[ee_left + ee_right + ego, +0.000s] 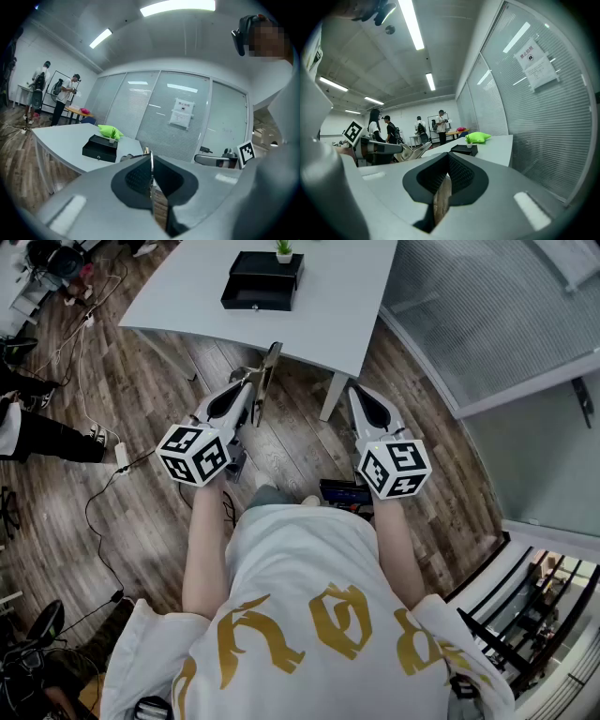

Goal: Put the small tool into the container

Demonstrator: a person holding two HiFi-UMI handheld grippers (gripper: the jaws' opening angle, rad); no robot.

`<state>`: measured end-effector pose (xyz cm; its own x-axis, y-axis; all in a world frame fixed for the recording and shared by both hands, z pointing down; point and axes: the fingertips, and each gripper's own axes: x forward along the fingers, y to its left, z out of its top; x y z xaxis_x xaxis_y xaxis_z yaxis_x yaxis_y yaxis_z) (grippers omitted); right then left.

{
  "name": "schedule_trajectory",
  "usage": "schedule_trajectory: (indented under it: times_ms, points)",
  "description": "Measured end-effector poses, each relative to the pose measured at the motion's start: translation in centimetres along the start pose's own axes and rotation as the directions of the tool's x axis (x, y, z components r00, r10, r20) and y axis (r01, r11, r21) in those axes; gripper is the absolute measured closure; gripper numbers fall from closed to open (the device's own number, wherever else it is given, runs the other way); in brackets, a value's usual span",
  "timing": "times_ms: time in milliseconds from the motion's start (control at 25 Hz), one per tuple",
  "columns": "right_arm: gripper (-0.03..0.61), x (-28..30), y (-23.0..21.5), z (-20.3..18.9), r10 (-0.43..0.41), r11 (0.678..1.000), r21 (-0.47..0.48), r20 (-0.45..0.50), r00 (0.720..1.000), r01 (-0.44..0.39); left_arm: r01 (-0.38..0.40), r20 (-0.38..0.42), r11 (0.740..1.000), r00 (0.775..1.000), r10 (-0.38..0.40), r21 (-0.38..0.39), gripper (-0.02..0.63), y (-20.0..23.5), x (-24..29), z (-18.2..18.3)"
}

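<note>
Tongs of the left gripper (246, 390) pinch a thin flat silvery metal tool (267, 371), held upright, probably ready for lowering into the black rectangular box (262, 281) on the white desk (349, 306), well ahead. Those of the right gripper (364, 401) are pressed together, empty.

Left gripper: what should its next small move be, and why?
Probably carry the left gripper forward to the black container on the white table. Its jaws are shut on the small tool, yet it hangs over the wooden floor, short of the table's edge. The right gripper is shut and empty.
</note>
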<state>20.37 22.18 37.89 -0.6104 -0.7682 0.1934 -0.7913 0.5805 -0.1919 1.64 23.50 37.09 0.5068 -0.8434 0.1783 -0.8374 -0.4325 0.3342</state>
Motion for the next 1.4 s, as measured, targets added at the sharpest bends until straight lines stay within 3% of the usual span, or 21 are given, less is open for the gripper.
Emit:
schedule_trajectory:
  times_ms: [600,800,960,1200,1400]
  points:
    - [0.557,-0.1,1.1,0.4,-0.004,1.000,-0.012,0.020,1.000,0.005,0.013,0.000,1.000,1.000,-0.013,0.002,0.604,0.1,-0.7,0.1]
    - [0.557,0.1,1.6,-0.4,-0.002,0.998,-0.060,-0.009,1.000,0.002,0.001,-0.005,1.000,1.000,-0.001,0.005,0.604,0.2,-1.0,0.0]
    - [0.557,1.0,1.6,-1.1,0.008,0.999,-0.042,-0.016,1.000,-0.009,-0.009,-0.017,1.000,1.000,0.009,0.013,0.604,0.6,-0.9,-0.3]
    - [0.557,4.4,1.2,-1.3,0.016,1.000,-0.026,-0.033,0.999,-0.017,-0.042,-0.032,0.999,0.999,0.042,-0.009,0.604,4.2,0.1,-0.2]
    - [0.557,10.8,-1.1,-1.9,-0.005,1.000,-0.020,-0.070,0.998,0.004,-0.022,-0.045,0.999,0.999,0.021,-0.025,0.604,9.1,5.1,0.4]
